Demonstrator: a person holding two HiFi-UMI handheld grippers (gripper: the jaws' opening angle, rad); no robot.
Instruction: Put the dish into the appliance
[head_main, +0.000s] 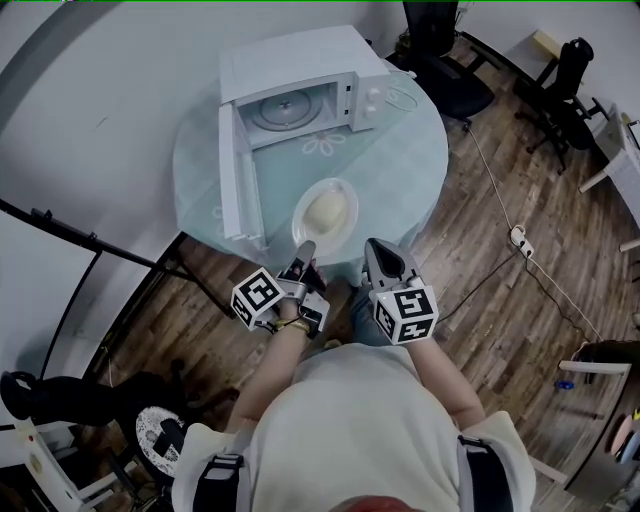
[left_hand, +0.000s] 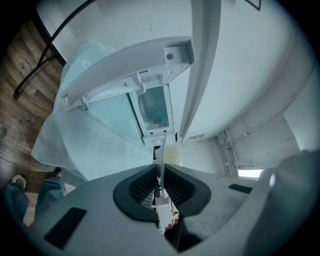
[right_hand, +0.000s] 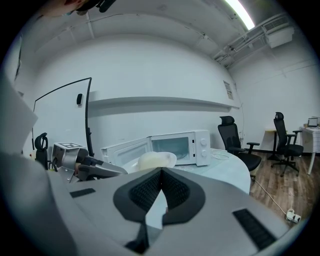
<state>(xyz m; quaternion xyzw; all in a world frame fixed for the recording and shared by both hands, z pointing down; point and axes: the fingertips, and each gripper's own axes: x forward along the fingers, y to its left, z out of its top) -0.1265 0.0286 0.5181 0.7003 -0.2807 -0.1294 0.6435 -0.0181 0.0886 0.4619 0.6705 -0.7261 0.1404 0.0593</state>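
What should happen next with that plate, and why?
Probably carry the plate forward, kept level, into the microwave. The left gripper is shut on its near rim, food lies on it, and the door stands open on a bare turntable.

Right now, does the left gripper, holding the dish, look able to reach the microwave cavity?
Probably yes: the left gripper grips the dish rim in its jaws, the microwave door stands swung wide, and nothing shows between dish and cavity.
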